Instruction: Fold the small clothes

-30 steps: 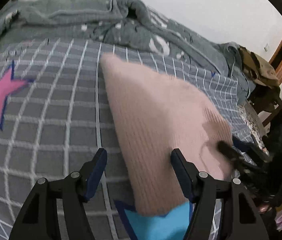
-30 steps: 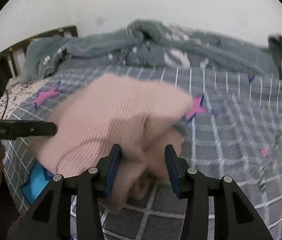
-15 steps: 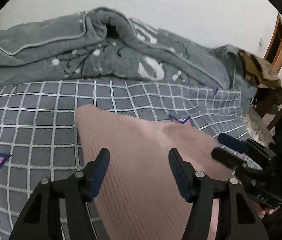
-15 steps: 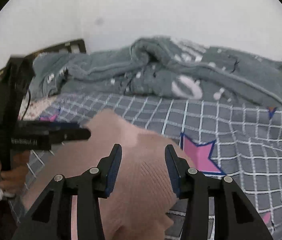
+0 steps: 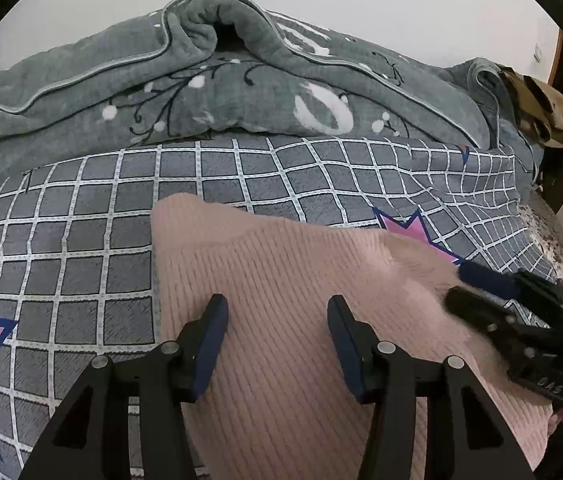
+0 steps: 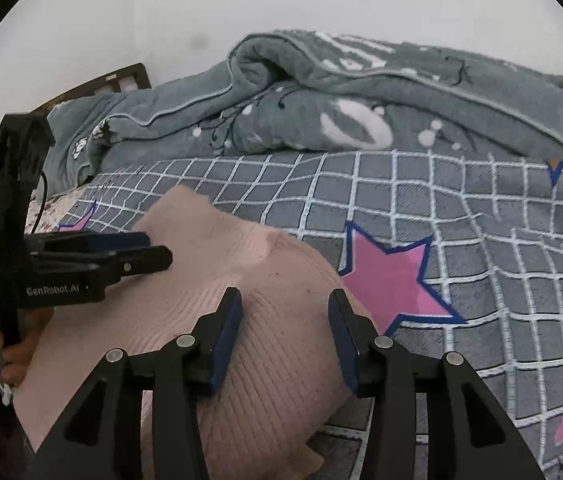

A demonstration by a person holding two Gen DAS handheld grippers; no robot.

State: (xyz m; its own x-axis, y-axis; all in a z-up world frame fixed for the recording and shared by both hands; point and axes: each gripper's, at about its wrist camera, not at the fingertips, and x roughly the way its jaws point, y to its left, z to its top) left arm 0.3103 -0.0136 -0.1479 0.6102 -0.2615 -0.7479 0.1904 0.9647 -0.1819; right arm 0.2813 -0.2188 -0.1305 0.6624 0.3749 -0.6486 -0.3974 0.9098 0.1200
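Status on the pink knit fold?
Done: pink knit lies on the checked bedspread, apparently folded over at least once. In hand: nothing; left gripper and right gripper hover over it, both open. Left: any final fold; no other small clothes visible.

left hand-held gripper: jaws apart, nothing between | right hand-held gripper: jaws apart, nothing between

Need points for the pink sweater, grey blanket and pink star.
pink sweater (image 5: 281, 280), left wrist view, ribbed middle.
grey blanket (image 6: 361, 92), right wrist view, rumpled top fold.
pink star (image 6: 393, 280), right wrist view, centre of print.
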